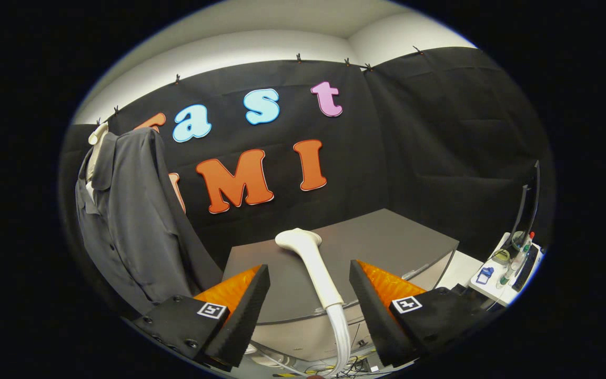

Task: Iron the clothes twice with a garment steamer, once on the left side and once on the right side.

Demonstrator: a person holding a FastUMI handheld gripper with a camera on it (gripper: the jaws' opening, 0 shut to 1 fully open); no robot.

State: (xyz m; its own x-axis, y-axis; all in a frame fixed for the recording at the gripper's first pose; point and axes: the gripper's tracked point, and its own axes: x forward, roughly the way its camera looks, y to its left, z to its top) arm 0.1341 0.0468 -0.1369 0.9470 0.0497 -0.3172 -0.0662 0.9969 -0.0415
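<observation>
A white garment steamer (311,258) lies on a dark grey table (387,237), head pointing away, handle toward me, its white hose (341,331) dropping over the table's near edge. My gripper (309,279) is open, one finger on each side of the handle, not touching it. A dark grey shirt (129,216) hangs on a pale form off to the left of the table, against the black cloth wall.
To the right of the table stands a white side surface (503,268) carrying small bottles and a dark monitor (529,205). Cables (334,366) lie on the floor below the table's front edge.
</observation>
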